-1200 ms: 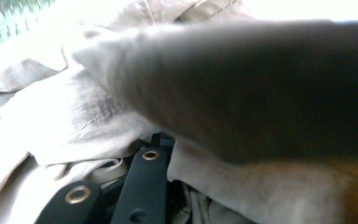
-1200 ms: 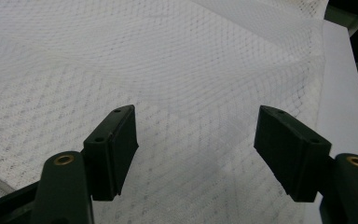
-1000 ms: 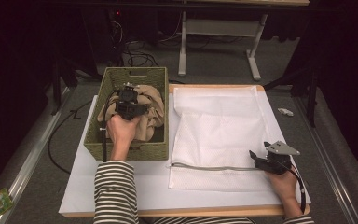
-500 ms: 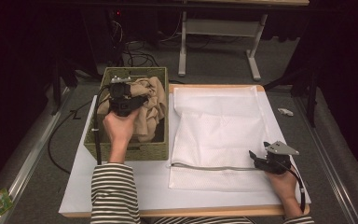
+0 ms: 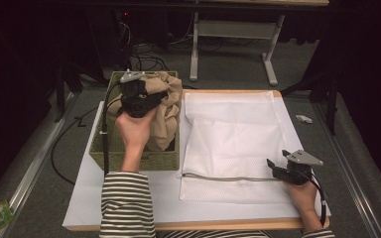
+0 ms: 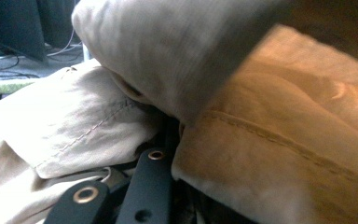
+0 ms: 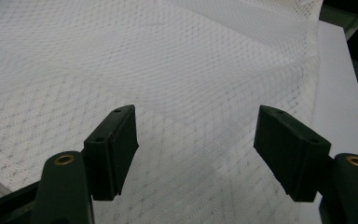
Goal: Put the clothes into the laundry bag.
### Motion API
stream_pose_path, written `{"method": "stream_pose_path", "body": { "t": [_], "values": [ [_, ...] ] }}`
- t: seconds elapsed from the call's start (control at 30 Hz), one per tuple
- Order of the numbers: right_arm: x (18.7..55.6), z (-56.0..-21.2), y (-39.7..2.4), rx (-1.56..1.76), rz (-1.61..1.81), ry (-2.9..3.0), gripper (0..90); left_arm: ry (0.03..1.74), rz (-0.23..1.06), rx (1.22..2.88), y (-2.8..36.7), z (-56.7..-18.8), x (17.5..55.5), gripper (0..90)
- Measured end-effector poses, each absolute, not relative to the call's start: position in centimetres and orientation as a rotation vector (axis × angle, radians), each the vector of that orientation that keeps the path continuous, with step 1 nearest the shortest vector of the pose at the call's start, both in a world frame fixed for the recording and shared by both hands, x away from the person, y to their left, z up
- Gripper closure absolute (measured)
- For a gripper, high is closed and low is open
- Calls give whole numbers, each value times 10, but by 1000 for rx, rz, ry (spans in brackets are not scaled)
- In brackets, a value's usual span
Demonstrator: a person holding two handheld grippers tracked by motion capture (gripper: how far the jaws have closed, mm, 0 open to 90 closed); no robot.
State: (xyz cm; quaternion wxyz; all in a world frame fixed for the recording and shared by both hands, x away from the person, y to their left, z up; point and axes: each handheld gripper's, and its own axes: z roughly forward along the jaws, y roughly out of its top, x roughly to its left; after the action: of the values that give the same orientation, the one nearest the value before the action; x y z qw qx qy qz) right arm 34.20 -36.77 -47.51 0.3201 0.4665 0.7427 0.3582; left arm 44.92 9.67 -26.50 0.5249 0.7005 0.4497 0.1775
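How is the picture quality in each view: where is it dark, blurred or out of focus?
High view: the white mesh bag is brightly lit, the surroundings almost black. Left gripper view: the beige cloth, pinched by the left gripper, sits close, soft and blurred at upper right. Right gripper view: the open right gripper looks sharp; the mesh softens farther off.

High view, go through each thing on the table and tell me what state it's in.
Tan garment: bunched, lifted partly out of the basket.
Woven basket: upright.
White mesh bag: flat, zipper edge nearest the person.
Left hand-held gripper: shut on the garment.
Right hand-held gripper: open.
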Motion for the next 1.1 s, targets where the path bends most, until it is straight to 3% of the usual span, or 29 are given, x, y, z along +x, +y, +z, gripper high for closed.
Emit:
{"method": "stream_pose_path", "body": {
  "t": [1.1],
  "values": [
    [339,-474,-371,1230,985,1924,301,720,292,1732,-13,-201,421,810]
  ]
}}
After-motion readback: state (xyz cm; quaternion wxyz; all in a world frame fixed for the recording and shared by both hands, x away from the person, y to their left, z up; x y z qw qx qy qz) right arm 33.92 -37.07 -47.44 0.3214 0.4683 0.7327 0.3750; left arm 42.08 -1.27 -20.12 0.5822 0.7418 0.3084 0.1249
